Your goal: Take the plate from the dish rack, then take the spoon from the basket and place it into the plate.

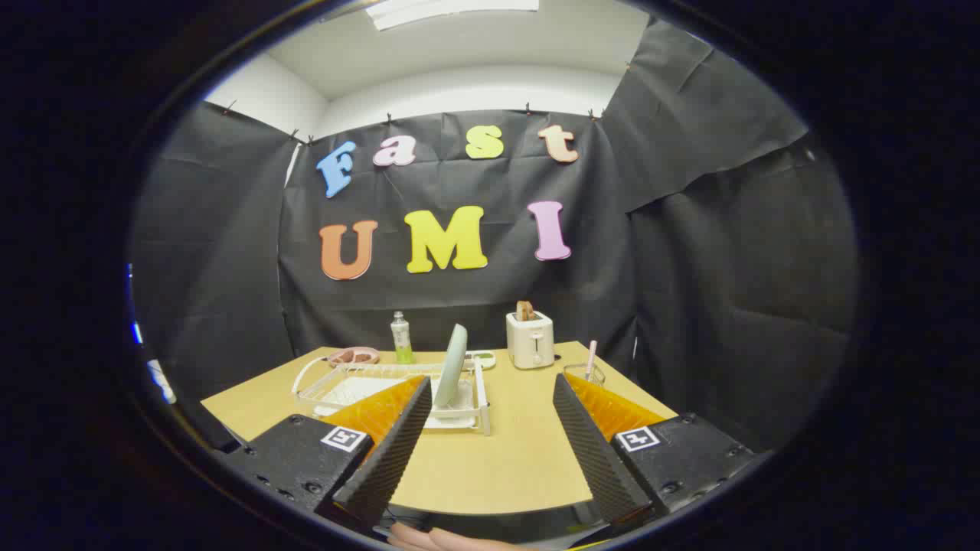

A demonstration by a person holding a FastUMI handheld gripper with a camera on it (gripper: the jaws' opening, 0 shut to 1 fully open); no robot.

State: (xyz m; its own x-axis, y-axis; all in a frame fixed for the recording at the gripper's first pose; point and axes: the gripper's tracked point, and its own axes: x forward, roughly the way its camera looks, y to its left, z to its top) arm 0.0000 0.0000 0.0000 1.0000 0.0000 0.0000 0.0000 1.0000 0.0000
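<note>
Wooden desk (505, 459) lies beneath the tongs (490, 390), whose fingers are spread wide and pinch nothing. Just beyond the left finger, the plate (452, 366) stands upright in the dish rack (383, 386). Farther right, the spoon (590, 358) sits in the basket (584, 374) near a toaster (530, 339).

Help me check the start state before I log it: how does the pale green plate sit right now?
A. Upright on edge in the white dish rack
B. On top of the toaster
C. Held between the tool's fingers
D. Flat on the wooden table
A: the pale green plate stands on edge in the white wire dish rack, beyond the open, empty tool.
</note>
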